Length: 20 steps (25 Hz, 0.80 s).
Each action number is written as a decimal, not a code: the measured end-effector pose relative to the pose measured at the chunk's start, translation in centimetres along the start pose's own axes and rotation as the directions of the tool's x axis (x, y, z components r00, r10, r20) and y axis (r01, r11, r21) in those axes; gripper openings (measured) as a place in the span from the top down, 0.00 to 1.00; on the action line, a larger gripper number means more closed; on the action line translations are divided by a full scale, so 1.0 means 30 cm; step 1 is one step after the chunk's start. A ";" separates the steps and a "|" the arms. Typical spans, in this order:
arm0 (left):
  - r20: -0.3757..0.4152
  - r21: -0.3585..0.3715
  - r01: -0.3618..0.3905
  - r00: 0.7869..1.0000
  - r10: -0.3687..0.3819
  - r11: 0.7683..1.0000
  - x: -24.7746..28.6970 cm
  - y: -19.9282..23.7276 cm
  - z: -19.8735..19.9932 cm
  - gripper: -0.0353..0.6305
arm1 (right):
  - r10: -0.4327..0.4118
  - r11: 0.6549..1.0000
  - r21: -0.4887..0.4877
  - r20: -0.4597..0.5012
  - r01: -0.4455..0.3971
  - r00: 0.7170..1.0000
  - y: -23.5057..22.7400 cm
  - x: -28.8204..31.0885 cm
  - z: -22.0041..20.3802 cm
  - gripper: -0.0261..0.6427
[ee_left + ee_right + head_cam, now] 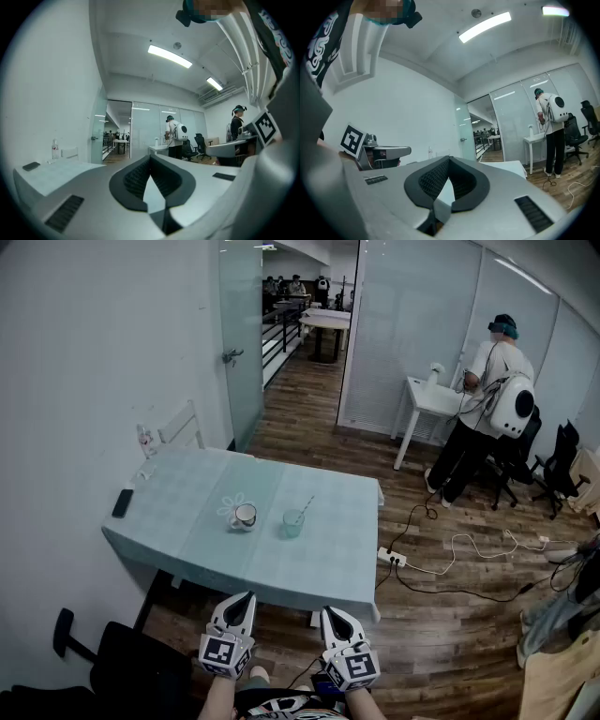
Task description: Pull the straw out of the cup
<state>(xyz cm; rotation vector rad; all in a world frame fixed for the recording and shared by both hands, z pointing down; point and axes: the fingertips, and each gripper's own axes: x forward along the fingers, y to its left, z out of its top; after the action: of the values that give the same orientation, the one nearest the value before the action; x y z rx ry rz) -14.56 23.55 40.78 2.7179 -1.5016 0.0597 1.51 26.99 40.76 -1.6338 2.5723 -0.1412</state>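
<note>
A clear cup point(293, 523) stands on the table point(328, 563) with a straw point(306, 507) leaning out toward the upper right. Both grippers hang well short of the table, close to my body. My left gripper point(243, 597) is shut and holds nothing. My right gripper point(330, 612) is likewise shut and holds nothing. In the left gripper view the jaw tips of the left gripper point(150, 157) meet, and in the right gripper view those of the right gripper point(449, 158) do too. Neither gripper view shows the cup or straw.
A white mug point(244, 516) sits left of the cup. A black phone point(122, 502) and a bottle point(145, 442) are at the table's left edge. A black chair point(131, 662) stands below left. A person point(492, 418) works at a desk point(431, 397); a power strip point(392, 557) and cables lie on the floor.
</note>
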 end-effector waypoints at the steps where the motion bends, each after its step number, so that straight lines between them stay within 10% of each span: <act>1: 0.002 -0.007 0.002 1.000 -0.002 1.000 0.006 -0.004 0.001 0.92 | -0.002 1.000 0.001 0.001 0.002 1.000 -0.009 0.001 0.000 0.93; 20: -0.042 -0.011 -0.022 0.999 0.021 1.000 -0.034 -0.094 -0.048 0.92 | 0.018 1.000 -0.014 -0.014 -0.018 1.000 -0.007 -0.044 -0.005 0.93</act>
<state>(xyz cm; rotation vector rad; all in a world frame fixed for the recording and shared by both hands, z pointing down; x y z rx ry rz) -12.74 25.98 42.12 2.6744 -1.5152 0.1082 2.24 28.10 40.99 -1.6196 2.6037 -0.1346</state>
